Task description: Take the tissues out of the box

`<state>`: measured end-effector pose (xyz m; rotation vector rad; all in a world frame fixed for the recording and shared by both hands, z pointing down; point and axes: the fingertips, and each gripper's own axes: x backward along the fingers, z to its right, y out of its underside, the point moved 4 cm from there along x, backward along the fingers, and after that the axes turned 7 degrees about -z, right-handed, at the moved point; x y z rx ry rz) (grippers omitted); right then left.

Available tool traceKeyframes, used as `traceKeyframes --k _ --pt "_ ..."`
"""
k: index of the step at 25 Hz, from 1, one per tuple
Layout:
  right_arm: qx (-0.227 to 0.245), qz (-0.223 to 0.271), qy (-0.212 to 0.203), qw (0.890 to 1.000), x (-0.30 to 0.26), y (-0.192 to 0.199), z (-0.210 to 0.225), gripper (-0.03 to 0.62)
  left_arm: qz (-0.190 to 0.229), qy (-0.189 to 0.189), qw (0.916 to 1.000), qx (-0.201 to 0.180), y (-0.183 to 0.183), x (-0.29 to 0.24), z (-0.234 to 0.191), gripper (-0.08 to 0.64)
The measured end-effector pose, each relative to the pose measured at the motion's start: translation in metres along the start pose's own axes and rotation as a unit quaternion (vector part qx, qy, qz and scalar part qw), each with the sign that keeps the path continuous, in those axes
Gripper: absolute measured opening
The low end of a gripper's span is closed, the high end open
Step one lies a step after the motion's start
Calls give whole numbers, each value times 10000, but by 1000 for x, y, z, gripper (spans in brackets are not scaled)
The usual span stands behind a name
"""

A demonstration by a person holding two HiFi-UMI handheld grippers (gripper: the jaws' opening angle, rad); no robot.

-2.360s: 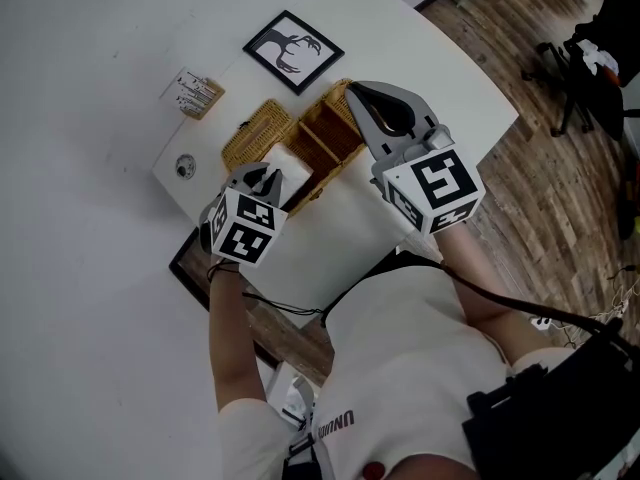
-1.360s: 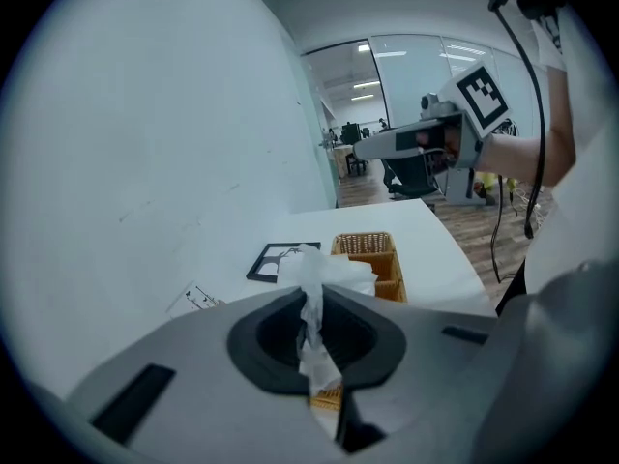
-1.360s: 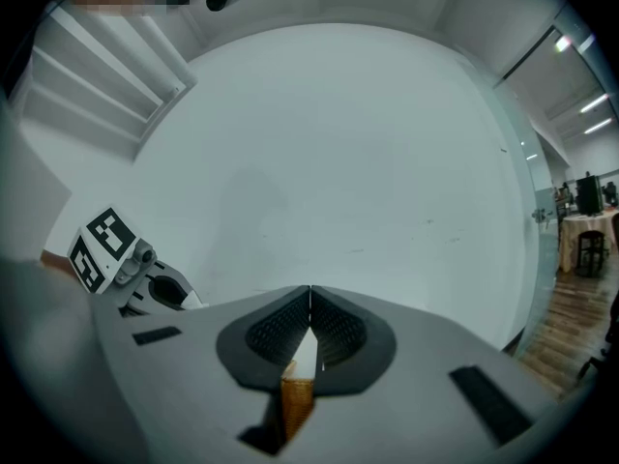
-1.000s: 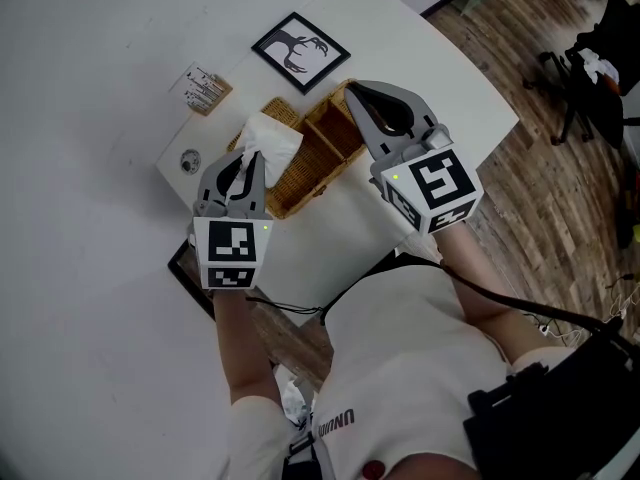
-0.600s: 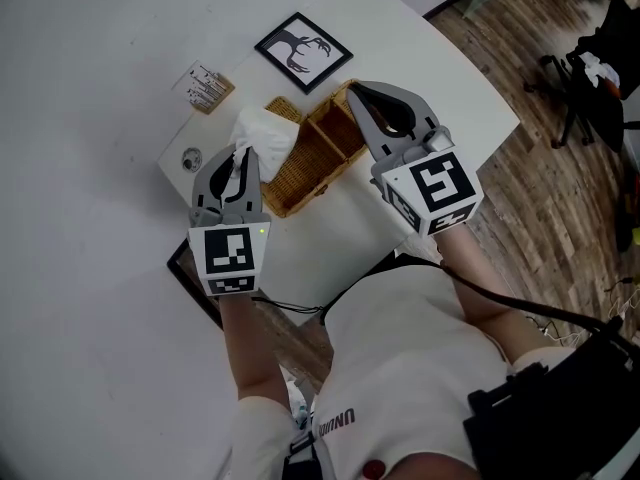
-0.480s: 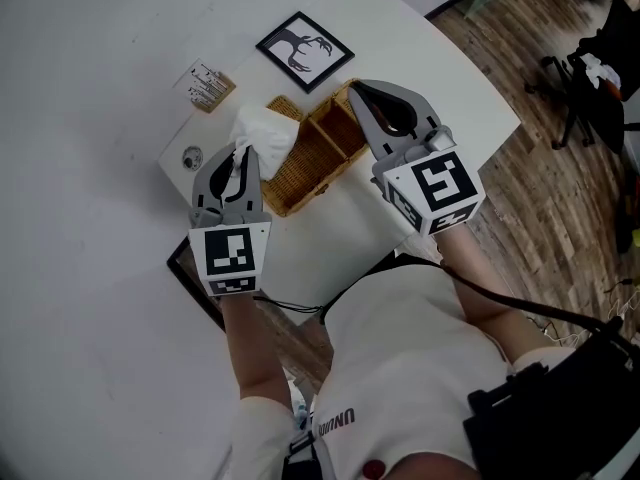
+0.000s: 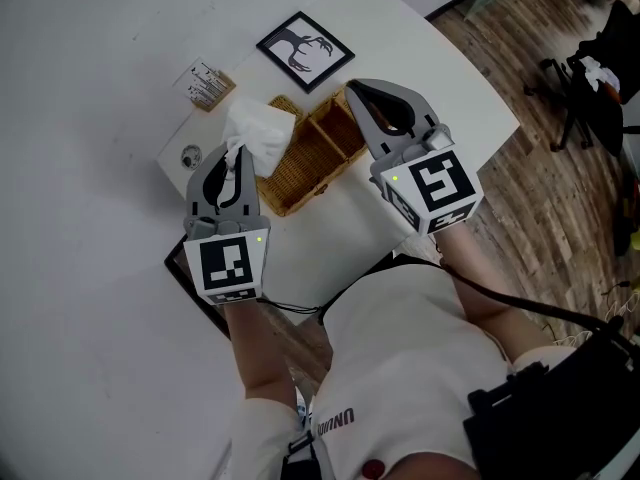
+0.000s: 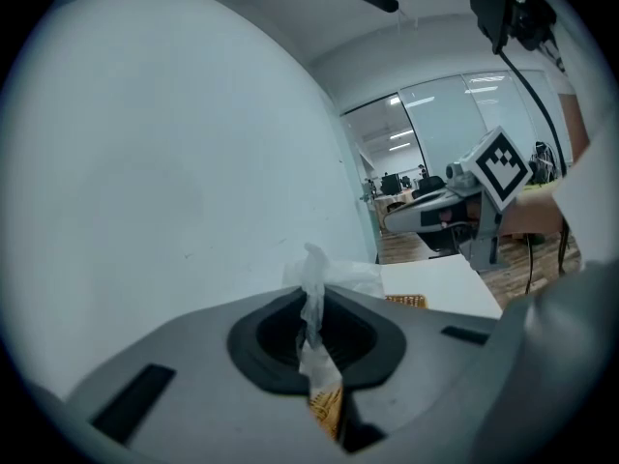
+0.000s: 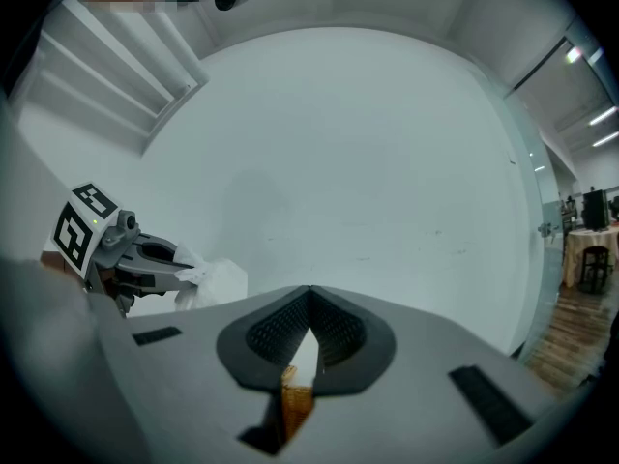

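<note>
Tissue [image 7: 258, 133] sits pinched in the closed jaws of your left gripper [image 7: 235, 154], above the wicker box [image 7: 312, 154]. Its long axis follows the jaws, loose end pointing away from you. Farther off, your right gripper [image 7: 352, 90] clamps the box rim, probably steadying it on the desk [image 7: 430, 68].

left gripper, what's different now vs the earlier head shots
The left gripper, down at the wicker box earlier, pinched the tissue and lifted it up and to the left. The right gripper stayed at the box's far end; the box looks unmoved.
</note>
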<state>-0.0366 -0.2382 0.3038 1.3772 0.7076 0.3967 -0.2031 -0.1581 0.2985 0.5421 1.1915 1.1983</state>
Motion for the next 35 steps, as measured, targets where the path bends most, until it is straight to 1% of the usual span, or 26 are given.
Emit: traceKeyframes --k 12,15,17,21,25,32,35 --pt "166 -55 -72 9998 -2 1 -5 18 125 -114 9998 132 -3 4 -3 20" --pt "171 -66 -77 9998 -3 2 -5 18 109 -110 9998 94 -2 5 -3 20" --pt "175 -69 -79 9998 -3 2 -6 18 143 -117 9997 141 -3 5 -3 18" --pt "171 -85 -77 9998 -3 3 -6 18 130 -109 9998 59 -3 6 -4 19" --pt "165 -93 -79 9998 -3 4 -6 18 150 -128 9997 144 -4 6 -4 18" --pt "152 -90 -65 9998 -3 4 -4 19 165 -121 9997 154 -5 7 -3 19" --pt "149 -93 -66 9998 -4 4 -4 18 137 -109 9998 82 -5 6 -3 18"
